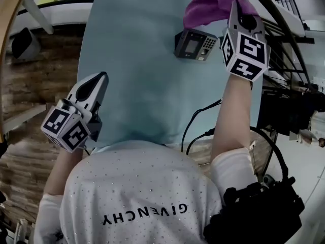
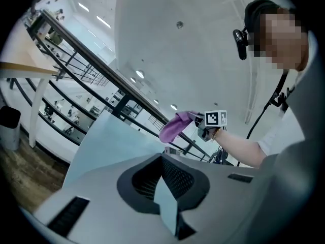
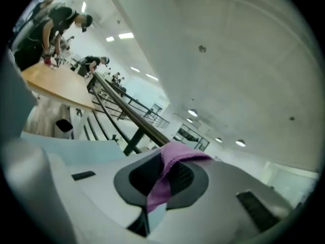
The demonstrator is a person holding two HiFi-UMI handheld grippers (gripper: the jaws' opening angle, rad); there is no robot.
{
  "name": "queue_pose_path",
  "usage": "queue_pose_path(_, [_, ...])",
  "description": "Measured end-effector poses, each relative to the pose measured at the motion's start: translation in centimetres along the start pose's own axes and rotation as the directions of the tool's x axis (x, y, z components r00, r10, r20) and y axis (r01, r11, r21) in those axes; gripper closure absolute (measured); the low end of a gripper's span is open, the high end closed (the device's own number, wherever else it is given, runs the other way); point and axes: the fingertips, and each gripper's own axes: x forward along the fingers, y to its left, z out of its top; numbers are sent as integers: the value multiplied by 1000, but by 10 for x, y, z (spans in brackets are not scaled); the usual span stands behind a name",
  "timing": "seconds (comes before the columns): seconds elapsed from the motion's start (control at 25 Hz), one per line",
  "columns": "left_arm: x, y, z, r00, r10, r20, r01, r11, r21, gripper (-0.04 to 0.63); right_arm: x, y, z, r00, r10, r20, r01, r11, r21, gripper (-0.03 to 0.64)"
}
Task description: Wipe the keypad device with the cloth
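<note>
Pale blue board (image 1: 137, 60) carries the keypad device (image 1: 195, 44), and the wiping looks not yet begun: the right gripper (image 1: 236, 9), clamped on the purple cloth (image 1: 210, 6), hangs just beside it, while the left gripper (image 1: 101, 80) waits closed and empty, well apart.

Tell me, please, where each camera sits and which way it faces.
Head view: on the person's head, looking steeply down at table and keypad device; left hand-held gripper, right hand-held gripper and shirt show.
Left gripper view: on that hand-held gripper, tilted up toward railing and ceiling; its empty jaws show.
Right gripper view: on that hand-held gripper, tilted up toward the ceiling; its jaws pinch the cloth.
Shared: head and left gripper views both show the cloth.
</note>
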Motion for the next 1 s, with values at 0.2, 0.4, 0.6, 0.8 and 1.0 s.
queue_pose_path(0.2, [-3, -42, -22, 991, 116, 60, -112, 991, -75, 595, 8, 66, -92, 920, 373, -116, -382, 922, -64, 597])
queue_pose_path(0.4, [-2, -116, -59, 972, 226, 57, -222, 972, -78, 595, -23, 62, -174, 879, 428, -211, -463, 871, -164, 597])
queue_pose_path(0.6, [3, -142, -49, 946, 312, 86, -309, 950, -48, 595, -17, 24, -197, 877, 442, -189, -463, 882, -87, 597])
queue_pose_path(0.8, [-2, -164, -52, 931, 358, 73, -357, 934, -28, 595, -23, -22, -226, 897, 403, -183, -421, 904, -75, 597])
queue_pose_path(1.0, [-4, -174, -55, 914, 399, 72, -400, 916, -6, 595, -30, -46, -255, 907, 389, -163, -393, 920, 10, 597])
